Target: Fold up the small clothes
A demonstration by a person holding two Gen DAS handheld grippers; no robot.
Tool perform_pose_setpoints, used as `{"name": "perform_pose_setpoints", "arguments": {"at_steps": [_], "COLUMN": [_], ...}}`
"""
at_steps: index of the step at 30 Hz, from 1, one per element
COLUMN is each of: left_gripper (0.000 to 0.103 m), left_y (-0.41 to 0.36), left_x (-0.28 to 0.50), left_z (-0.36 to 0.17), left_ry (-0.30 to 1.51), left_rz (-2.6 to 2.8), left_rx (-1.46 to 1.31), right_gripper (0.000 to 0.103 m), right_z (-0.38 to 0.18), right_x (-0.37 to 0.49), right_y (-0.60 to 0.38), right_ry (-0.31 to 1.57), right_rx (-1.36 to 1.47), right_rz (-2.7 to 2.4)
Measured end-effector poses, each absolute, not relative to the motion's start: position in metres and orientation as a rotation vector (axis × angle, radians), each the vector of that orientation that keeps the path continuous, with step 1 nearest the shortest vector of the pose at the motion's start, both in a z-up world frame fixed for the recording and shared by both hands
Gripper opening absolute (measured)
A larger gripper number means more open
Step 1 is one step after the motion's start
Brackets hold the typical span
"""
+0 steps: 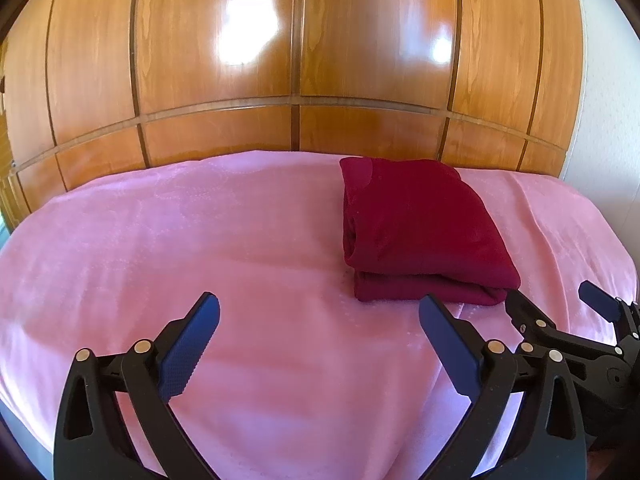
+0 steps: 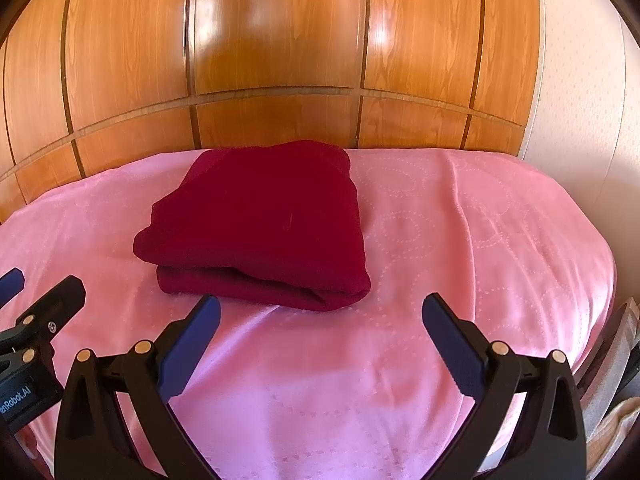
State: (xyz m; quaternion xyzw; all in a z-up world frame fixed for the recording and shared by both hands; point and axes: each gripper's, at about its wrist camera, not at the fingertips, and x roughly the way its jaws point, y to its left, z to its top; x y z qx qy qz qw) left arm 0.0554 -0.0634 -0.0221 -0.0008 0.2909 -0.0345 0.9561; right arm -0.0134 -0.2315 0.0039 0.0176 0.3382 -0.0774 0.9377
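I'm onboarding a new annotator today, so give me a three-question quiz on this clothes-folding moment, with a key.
1. True or false: the dark red garment lies folded in layers on the pink bedspread.
2. Which gripper holds the garment? A) left gripper B) right gripper C) neither
3. Fill in: behind the bed stands a glossy ____ wardrobe.

Key
1. True; stacked layers show at its near edge.
2. C; both grippers stand open above the bedspread, short of the garment.
3. Wooden.
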Motion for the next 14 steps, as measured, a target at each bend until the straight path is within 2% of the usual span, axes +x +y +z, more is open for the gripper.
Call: {"name": "perform_pose_setpoints", "arguments": {"at_steps": [14], "left_gripper": [0.099], "left_y": [-0.057], "left_x": [0.072], "left_z": [-0.041], "left_ry": [0.676], "left_rz": [-0.055], "left_rx": [-0.020], "right_gripper": [0.101], "right_z": [0.000], "right_x": [-0.002], "right_y": [-0.250], "right_ry": [0.715], "right_rx": [0.064], "right_rz": [-0.213]}}
